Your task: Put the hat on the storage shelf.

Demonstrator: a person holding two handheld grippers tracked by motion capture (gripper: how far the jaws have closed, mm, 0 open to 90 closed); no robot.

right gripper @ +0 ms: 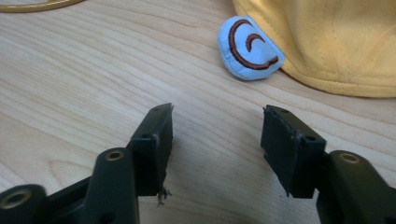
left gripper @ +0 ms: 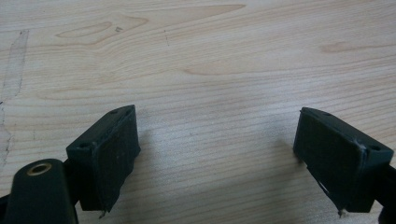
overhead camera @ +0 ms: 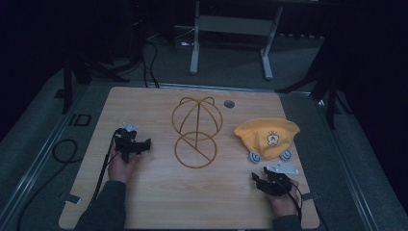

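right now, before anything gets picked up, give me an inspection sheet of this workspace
Surface: light wooden table, with a round grey cap set in it near the far edge.
Job's things: yellow hat with blue ear-like pads, lying on the right side; gold wire hat stand at the centre, apart from the hat.
Clutter: nothing seen.
Grippers: left gripper open over bare wood; right gripper open, just short of the hat, aimed toward one blue pad.
Cables: a black cable trails from the left gripper; more black cable loops on the floor at left.
Surroundings: dark room, grey floor, a white desk frame beyond the table.
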